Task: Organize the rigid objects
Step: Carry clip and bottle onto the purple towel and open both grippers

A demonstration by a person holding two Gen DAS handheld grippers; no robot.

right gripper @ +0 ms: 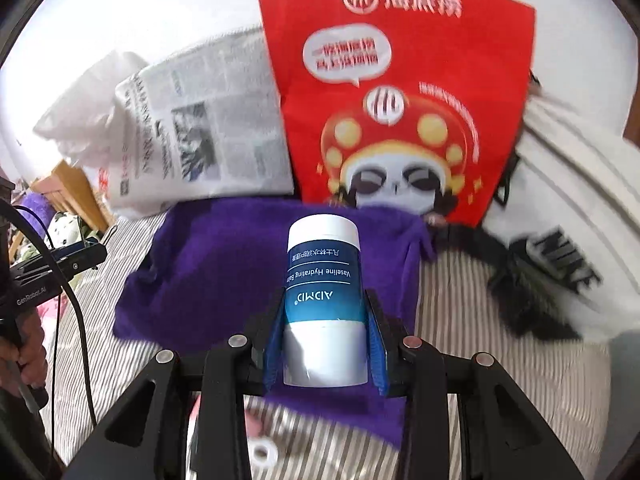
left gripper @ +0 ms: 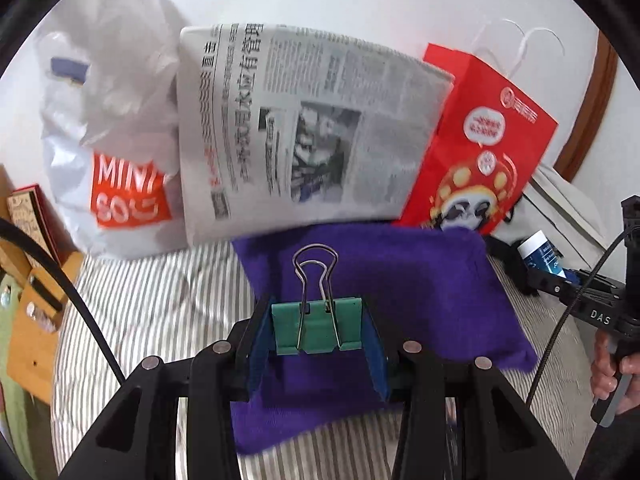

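Green metal binder clip sits clamped between the blue pads of the left gripper, carried above the purple knitted cloth; its narrow hold could let it twist free. Behind the cloth, a white plastic bag reads "MINI".

Right wrist view: right gripper is closed on the white-capped blue jar, labelled "Vaseline Hydrating", above the cloth; smooth walls may slip.
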